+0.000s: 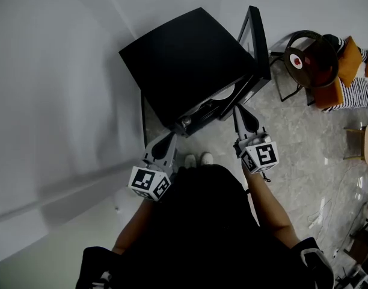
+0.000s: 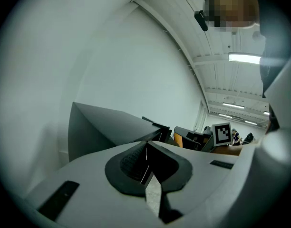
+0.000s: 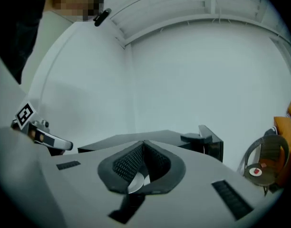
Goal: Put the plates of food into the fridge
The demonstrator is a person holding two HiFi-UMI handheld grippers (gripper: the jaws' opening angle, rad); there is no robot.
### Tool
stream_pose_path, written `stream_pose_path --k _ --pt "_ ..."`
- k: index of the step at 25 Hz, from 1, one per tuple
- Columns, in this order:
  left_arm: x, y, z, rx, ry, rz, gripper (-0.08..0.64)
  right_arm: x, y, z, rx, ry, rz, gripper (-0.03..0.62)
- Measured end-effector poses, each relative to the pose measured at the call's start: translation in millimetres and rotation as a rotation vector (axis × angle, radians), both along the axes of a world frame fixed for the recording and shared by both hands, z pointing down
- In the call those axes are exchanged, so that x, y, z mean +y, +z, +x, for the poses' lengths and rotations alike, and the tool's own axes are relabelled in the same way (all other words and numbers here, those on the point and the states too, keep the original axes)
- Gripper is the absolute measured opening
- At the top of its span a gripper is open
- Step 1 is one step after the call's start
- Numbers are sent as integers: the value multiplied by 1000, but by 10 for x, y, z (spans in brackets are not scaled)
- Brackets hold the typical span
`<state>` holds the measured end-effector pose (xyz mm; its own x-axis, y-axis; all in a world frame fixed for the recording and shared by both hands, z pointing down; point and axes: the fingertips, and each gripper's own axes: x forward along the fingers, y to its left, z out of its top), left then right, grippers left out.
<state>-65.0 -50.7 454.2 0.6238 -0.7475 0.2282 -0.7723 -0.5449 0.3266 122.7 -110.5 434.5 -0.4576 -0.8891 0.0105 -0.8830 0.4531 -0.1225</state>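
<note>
1. Left gripper [image 1: 171, 137]: it sits at lower centre of the head view, and its jaws are closed together on nothing.
2. Right gripper [image 1: 238, 113]: it sits just right of centre and points toward the fridge opening. The jaws are pressed together and carry nothing.
3. Fridge [image 1: 190, 59]: this low black cabinet stands on the floor at upper centre, just beyond both grippers. Its door [image 1: 258, 35] stands swung open on the right edge.
4. Plate [image 1: 225, 93]: a pale curved rim shows inside the opening, on a shelf under the black top. The food on it cannot be made out.
5. Step in hand: judged from the empty grippers and the plate inside, the placing of this plate appears complete.
6. Round dark stand [image 1: 310, 62]: it is at upper right, well apart from the fridge, and bears a small red-and-white item. Whether this is another plate of food cannot be told.
7. Next move: if it is, fetching it calls for open jaws and a level carry. If not, the door needs pushing shut.
</note>
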Motion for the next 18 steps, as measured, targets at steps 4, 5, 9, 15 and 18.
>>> stream_pose_path --k 4,5,9,15,18 --pt "-10 -44 77 5 22 18 23 144 -298 -112 18 -38 63 26" --pt "-17 -55 98 7 27 22 23 168 -338 -128 22 -44 69 26" --pt "-25 -94 128 5 36 31 23 240 -578 -159 11 -39 102 26" --pt "-97 -177 15 14 3 57 23 370 -787 -246 31 -67 138 26" --pt "-130 -160 -21 5 -2 64 23 421 -788 -295 43 -82 141 26"
